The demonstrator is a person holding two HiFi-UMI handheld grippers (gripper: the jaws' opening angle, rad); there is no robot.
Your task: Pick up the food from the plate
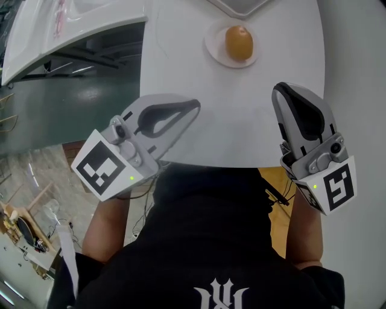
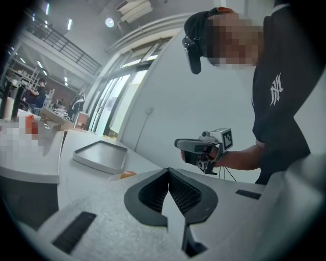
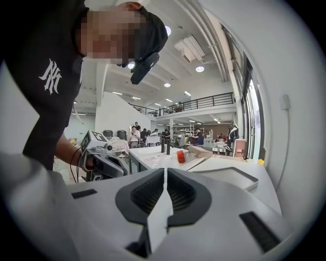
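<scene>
The food (image 1: 239, 42), a rounded orange-brown piece, is seen lying on a small white plate (image 1: 210, 43), which is set on a white table (image 1: 241, 124). Just beyond the plate, at the far side of the table, a shallow grey tray (image 1: 241, 7) is placed. Far to the left of the plate, across a gap, a second white table (image 1: 78, 24) is seen.

Both tools are held on the near side of the plate, over the near edge of the table. The left gripper (image 1: 194, 107) is held well to the near left of the plate, with its jaws pressed together and nothing caught between them. The right gripper (image 1: 278, 90) is held to the near right of the plate and closer to it; its jaws are likewise pressed together and empty. Only bare tabletop is found between either set of tips and the plate.

From the left gripper view, most of the plate is hidden by that gripper's own body, and only an orange sliver of the food is shown above it.
</scene>
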